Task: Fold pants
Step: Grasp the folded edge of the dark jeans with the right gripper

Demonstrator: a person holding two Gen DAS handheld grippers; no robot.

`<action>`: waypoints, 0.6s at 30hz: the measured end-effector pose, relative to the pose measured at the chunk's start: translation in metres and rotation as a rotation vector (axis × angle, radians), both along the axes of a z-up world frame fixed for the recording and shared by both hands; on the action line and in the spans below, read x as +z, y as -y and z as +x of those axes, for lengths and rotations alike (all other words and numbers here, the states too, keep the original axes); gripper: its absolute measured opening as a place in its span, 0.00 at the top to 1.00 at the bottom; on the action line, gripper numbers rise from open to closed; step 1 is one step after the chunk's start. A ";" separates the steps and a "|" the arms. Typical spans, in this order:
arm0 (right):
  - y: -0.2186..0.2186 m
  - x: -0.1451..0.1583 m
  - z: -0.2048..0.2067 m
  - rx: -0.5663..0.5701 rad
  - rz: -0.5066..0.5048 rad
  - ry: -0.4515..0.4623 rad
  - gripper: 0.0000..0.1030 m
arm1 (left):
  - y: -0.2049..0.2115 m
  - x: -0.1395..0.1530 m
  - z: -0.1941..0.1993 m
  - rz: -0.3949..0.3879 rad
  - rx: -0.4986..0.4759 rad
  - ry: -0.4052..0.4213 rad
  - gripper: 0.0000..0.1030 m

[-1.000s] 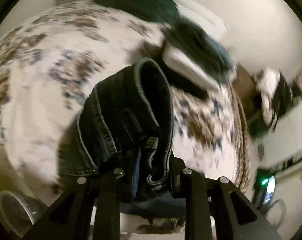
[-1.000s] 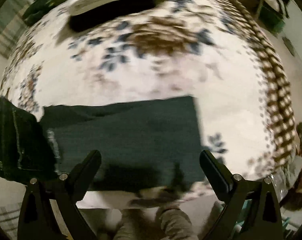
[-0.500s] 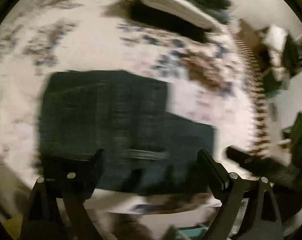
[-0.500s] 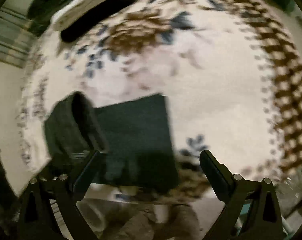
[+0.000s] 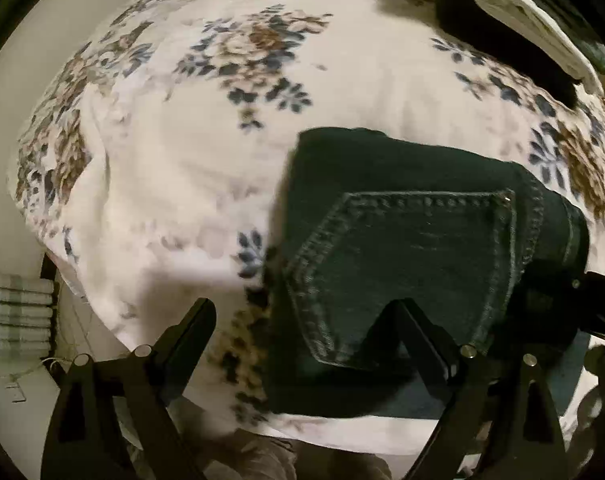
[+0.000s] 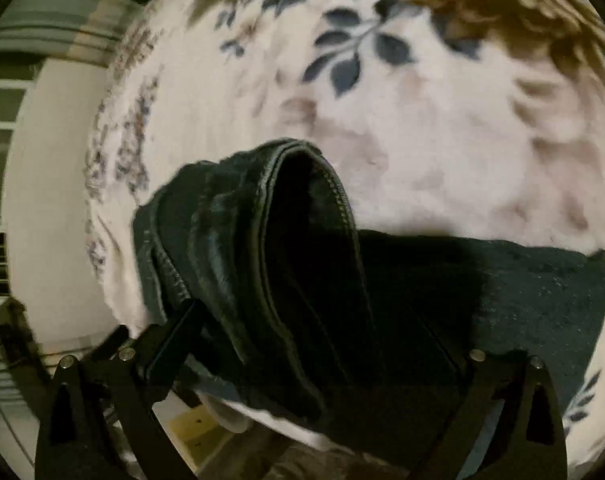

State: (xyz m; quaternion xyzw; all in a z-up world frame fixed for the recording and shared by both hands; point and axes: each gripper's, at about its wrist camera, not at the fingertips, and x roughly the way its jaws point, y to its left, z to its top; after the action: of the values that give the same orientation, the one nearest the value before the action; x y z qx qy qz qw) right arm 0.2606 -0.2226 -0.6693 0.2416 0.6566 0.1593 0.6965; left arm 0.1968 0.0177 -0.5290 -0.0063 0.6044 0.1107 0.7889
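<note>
My left tongs [image 5: 302,322] stand wide and empty over the folded pants [image 5: 414,248], which lie on the floral bed [image 5: 174,168], back pocket up. My right tongs [image 6: 314,320] gape wide around the raised waistband fold, unpressed. Folding looks nearly done; that fold needs flattening.

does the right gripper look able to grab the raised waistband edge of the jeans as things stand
Probably yes. The right gripper stands open with the raised waistband of the jeans between its fingers, and nothing blocks it. Whether the fingers already touch the denim is unclear.
</note>
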 end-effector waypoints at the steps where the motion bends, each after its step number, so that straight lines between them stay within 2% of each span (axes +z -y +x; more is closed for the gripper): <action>1: -0.003 -0.001 0.001 -0.009 -0.010 0.003 0.02 | -0.001 0.001 0.001 0.009 0.005 0.002 0.11; 3: -0.006 0.003 -0.001 -0.021 -0.016 0.025 0.18 | -0.004 0.000 0.002 0.010 0.018 0.005 0.11; 4: -0.009 0.008 -0.003 -0.022 -0.030 0.044 0.40 | -0.005 0.000 0.002 0.011 0.026 0.004 0.11; 5: -0.010 0.011 -0.003 -0.023 -0.047 0.055 0.67 | -0.005 -0.001 0.002 0.009 0.031 0.002 0.11; 8: -0.016 0.021 -0.007 -0.026 -0.102 0.080 0.82 | -0.005 0.000 0.001 0.003 0.041 -0.003 0.11; 10: -0.016 0.029 -0.009 -0.030 -0.110 0.089 0.86 | -0.004 0.003 0.001 -0.013 0.044 -0.004 0.11; 12: -0.013 0.044 -0.013 -0.037 -0.104 0.105 0.88 | -0.003 0.009 0.000 -0.039 0.037 0.005 0.11; 14: -0.007 0.062 -0.021 -0.036 -0.125 0.130 0.88 | -0.003 0.017 0.000 -0.086 0.025 0.022 0.02; 18: 0.029 0.089 -0.042 -0.086 -0.135 0.149 0.88 | -0.004 0.031 0.003 -0.193 0.018 0.056 0.01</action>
State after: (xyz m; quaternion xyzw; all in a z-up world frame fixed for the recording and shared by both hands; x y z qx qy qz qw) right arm 0.2183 -0.2515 -0.5803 0.2096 0.6014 0.1021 0.7642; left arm 0.1999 0.0217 -0.4982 -0.0910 0.5898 0.0587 0.8002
